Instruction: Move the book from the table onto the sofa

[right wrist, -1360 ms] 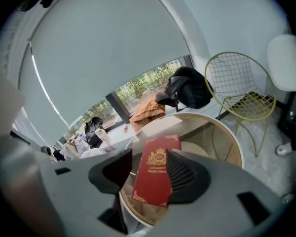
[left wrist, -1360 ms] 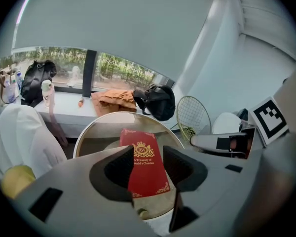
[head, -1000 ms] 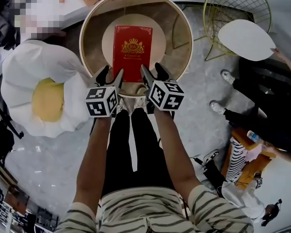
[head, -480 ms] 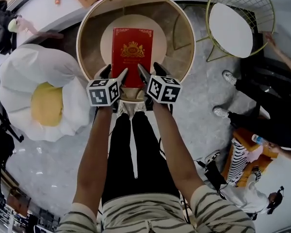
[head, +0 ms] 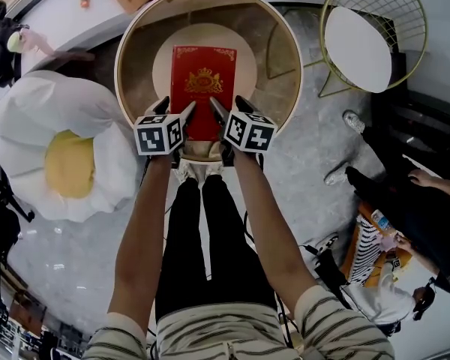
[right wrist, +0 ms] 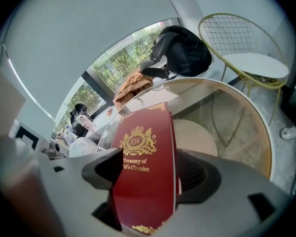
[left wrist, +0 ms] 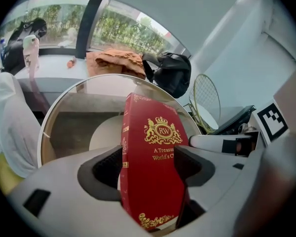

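Observation:
A red book (head: 203,88) with gold print lies flat on the round glass table (head: 127,40). Both grippers are at the book's near edge. My left gripper (head: 177,109) straddles the near left corner, and its jaws have just been opening. In the left gripper view the book (left wrist: 155,147) stands between the spread pads of the left gripper (left wrist: 150,168), with a gap on the left side. My right gripper (head: 227,108) straddles the near right corner and has also just been opening. The book (right wrist: 145,162) sits between the right gripper's (right wrist: 149,174) parted pads.
A white and yellow egg-shaped cushion seat (head: 60,148) sits on the floor left of the table. A gold wire chair (head: 367,40) stands at the right. Another person's legs (head: 390,186) are at the right. A black bag (left wrist: 170,73) and an orange cloth (left wrist: 113,60) lie behind the table.
Both grippers have sunk toward the table and closed in on the book's near edge. Their jaws stand wider than before, with the book's corners now between them.

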Demonstrator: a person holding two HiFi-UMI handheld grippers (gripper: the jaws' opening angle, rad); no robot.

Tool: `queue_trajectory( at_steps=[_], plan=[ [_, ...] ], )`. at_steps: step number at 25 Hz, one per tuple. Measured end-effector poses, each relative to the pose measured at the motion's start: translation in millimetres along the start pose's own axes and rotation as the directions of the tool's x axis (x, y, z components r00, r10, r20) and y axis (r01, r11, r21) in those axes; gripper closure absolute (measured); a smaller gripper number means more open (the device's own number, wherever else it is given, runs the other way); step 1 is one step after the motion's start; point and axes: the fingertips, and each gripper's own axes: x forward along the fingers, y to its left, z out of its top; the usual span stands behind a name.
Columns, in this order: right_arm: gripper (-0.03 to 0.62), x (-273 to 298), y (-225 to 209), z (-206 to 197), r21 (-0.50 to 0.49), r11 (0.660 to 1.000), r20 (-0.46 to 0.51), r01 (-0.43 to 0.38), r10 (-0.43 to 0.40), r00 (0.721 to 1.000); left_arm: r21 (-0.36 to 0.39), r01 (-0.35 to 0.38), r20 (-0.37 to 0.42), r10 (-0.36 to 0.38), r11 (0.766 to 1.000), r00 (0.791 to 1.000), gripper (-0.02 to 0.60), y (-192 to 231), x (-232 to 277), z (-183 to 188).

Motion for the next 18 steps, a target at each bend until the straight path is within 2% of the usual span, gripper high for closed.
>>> queue_trajectory(
  at_steps=[12,18],
  plan=[
    [0.256,27.3,-12.0,-4.6,-0.019,1.000,-0.051,0.017,-0.018,0.999,-0.001,-0.007,-0.038,0.007,1.000,0.999,0.262,10.2,25.5,-2.8],
    [0.249,39.2,-21.4,-10.9,-0.008,1.000,-0.061,-0.016,0.015,0.998,-0.022,0.011,-0.032,-0.012,1.000,0.999,0.258,13.9,35.1,-3.2]
  ],
)
